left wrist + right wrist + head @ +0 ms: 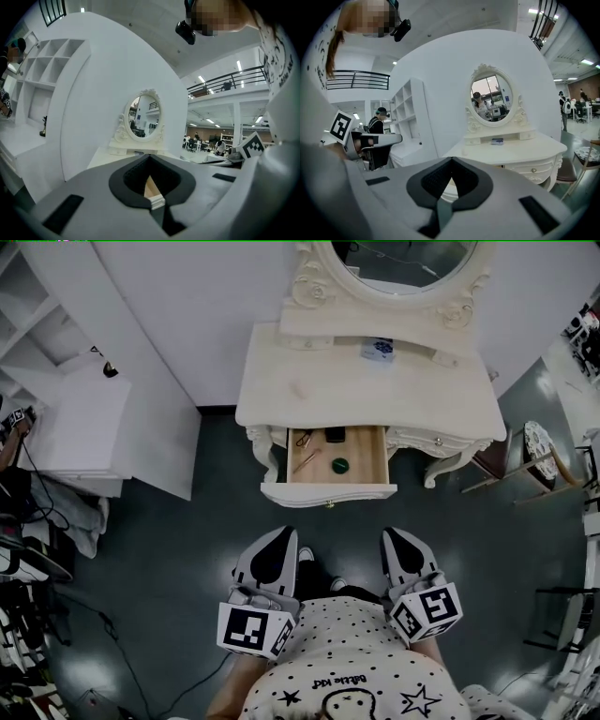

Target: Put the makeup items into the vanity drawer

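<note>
Head view: drawer (328, 491) open under the bench (309, 385), already holding a green pot (339, 465), black case (335, 435) and pencil (305, 462); looks loaded. Left tongs (273, 554) and right tongs (401, 552) held near the body, well apart from the drawer, probably with nothing left to carry.
Left gripper view: pinched together, empty, drawer corner visible past the tips.
Right gripper view: closed on nothing too, aimed at mirror (491, 99) and bench.

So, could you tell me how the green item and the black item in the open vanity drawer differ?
The green item is round; the black item is oblong. The green item lies nearer the front of the drawer, the black item nearer its back. Both are small and lie inside the open drawer.
</note>
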